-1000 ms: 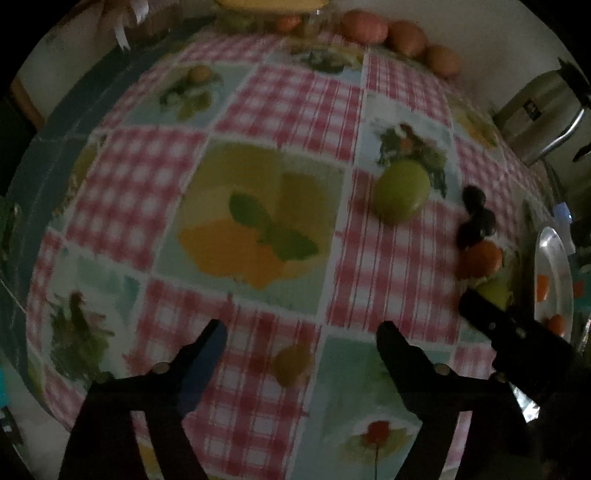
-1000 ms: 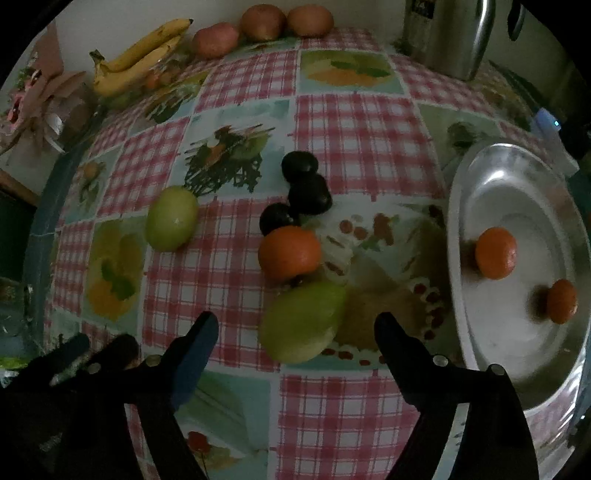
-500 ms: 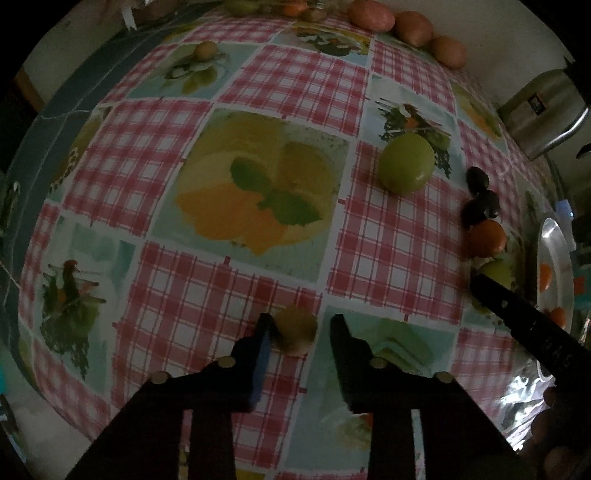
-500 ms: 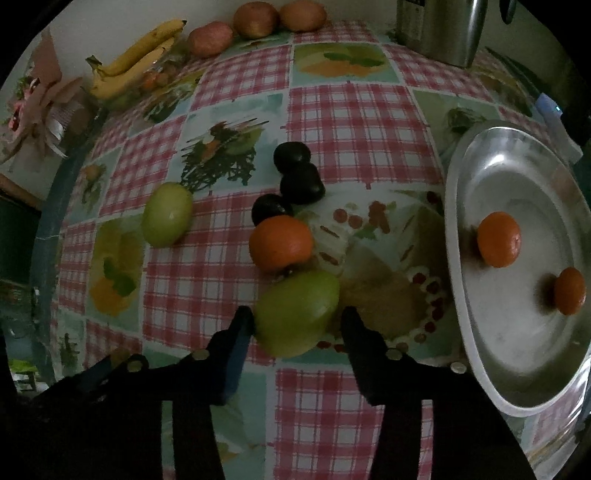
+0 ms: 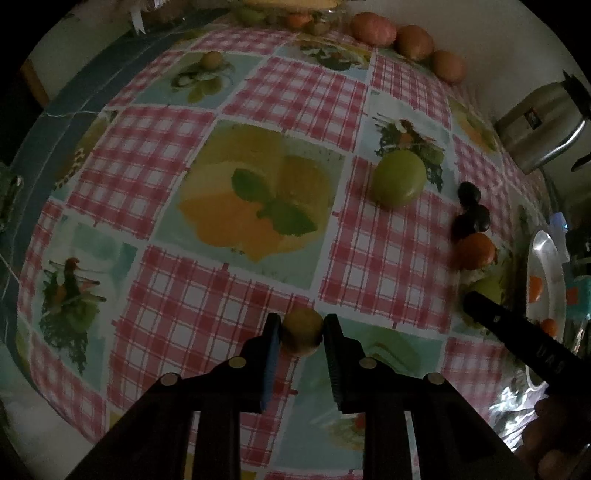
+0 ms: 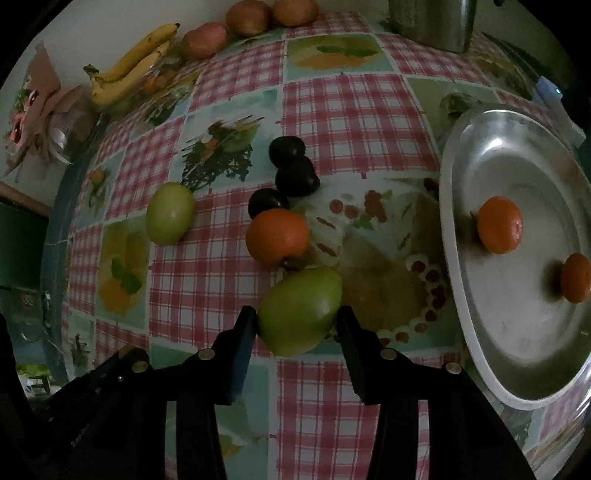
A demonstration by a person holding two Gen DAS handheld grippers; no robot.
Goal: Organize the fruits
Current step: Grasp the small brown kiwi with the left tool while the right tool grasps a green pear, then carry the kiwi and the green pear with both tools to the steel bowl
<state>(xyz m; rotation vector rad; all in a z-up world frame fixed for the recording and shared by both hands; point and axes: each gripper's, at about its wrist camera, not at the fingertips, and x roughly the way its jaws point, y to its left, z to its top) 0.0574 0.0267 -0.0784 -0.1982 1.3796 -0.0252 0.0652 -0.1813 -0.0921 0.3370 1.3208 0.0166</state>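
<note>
In the left wrist view my left gripper point(image 5: 301, 325) is shut on a small yellow-brown fruit point(image 5: 300, 332) that rests on the checked tablecloth. The right wrist view shows my right gripper point(image 6: 296, 314) pointing down, its pads pressed on both sides of a large green fruit point(image 6: 300, 308). Just beyond that fruit lie an orange point(image 6: 277, 236) and three dark plums point(image 6: 295, 177). A second green fruit point(image 6: 170, 212) sits apart to the left. A metal tray point(image 6: 448, 206) at the right holds two small oranges point(image 6: 500, 224).
Bananas point(image 6: 129, 70) and reddish round fruits point(image 6: 247, 16) line the far edge by the wall. A steel kettle point(image 6: 432, 22) stands at the back right. Another small fruit point(image 5: 211, 59) lies far back left. The table's blue edge point(image 5: 55, 110) runs along the left.
Both grippers went from wide open to closed. The left one closed on the small yellow-brown fruit, the right one on the large green fruit. Neither fruit has left the cloth.
</note>
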